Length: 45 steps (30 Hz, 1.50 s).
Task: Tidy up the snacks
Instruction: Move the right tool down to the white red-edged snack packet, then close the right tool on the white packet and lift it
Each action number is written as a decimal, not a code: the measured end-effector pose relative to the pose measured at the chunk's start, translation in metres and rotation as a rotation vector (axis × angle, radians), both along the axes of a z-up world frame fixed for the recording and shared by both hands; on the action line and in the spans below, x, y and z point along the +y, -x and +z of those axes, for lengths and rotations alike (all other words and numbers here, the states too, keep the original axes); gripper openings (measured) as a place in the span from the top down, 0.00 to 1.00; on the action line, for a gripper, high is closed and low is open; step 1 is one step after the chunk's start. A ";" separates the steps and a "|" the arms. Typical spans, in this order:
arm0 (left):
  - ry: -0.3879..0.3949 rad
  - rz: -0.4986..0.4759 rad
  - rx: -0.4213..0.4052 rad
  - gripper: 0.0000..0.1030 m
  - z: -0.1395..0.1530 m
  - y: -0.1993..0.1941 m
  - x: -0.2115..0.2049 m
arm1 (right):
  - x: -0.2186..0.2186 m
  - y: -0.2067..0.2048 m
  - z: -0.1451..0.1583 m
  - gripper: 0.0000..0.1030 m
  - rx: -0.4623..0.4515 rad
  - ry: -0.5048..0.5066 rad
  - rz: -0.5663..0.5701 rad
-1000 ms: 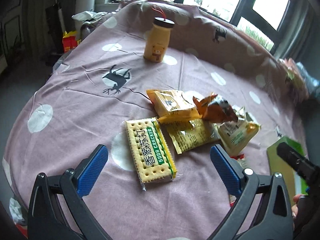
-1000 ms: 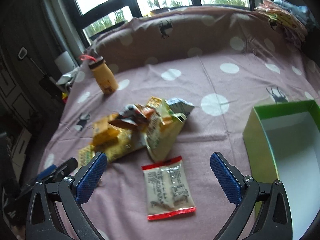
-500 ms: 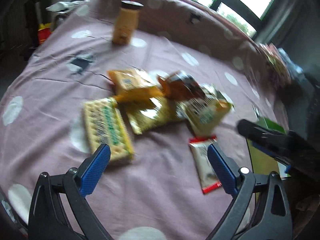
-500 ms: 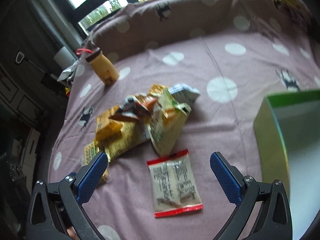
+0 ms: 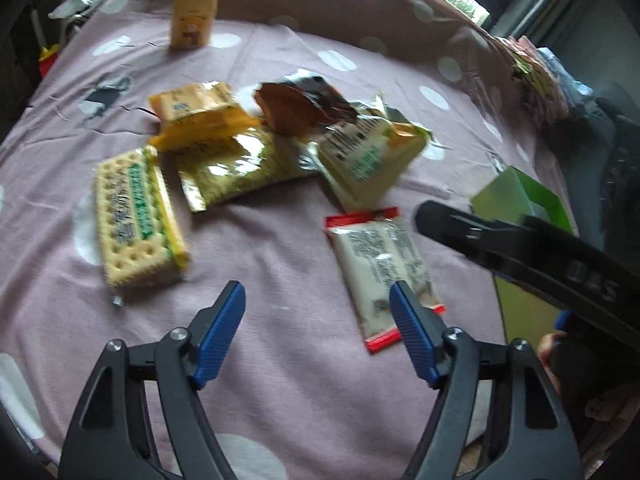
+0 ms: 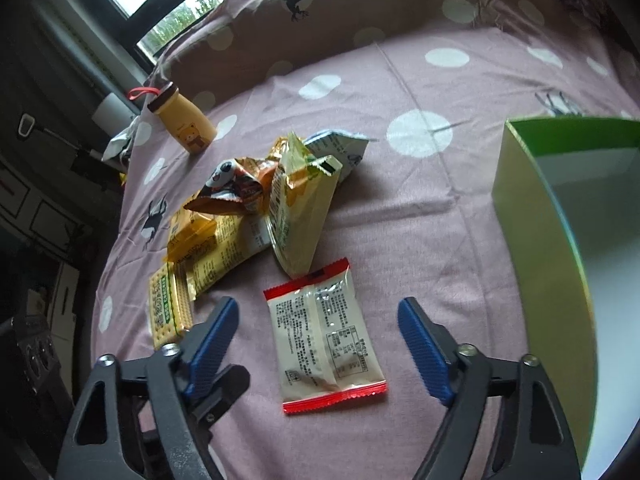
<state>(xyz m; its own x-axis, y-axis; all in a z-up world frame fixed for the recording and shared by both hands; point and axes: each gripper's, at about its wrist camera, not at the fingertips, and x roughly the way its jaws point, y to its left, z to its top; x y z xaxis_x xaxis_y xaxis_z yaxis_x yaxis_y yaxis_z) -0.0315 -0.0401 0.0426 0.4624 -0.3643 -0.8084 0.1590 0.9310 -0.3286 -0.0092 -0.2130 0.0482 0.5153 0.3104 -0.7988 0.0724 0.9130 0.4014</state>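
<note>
Hovering over the red-edged packet (image 6: 326, 340), the right claw (image 6: 318, 330) has been closing, untouched. The left claw (image 5: 318, 330), also closing, stands apart on nothing.

Light: soft daylight from windows (image 6: 160, 12) at the upper left of the right wrist view and upper right of the left | Glare: sheen on the yellow foil packet (image 5: 240, 160) | Blur: left view smeared, right sharper | Distortion: fisheye bending, dark corners | Shadows: faint under the snacks.
</note>
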 end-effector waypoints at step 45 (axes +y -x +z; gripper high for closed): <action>0.113 -0.124 -0.214 0.72 0.044 0.012 -0.050 | -0.023 0.035 0.044 0.46 -0.168 -0.101 -0.034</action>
<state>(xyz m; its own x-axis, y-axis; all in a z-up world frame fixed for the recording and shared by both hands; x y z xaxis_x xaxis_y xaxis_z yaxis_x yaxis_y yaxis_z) -0.0435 -0.0900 0.0869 0.5644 -0.5107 -0.6485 0.3461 0.8597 -0.3758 -0.0444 -0.2355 0.0925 0.6503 0.3644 -0.6665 0.0270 0.8658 0.4997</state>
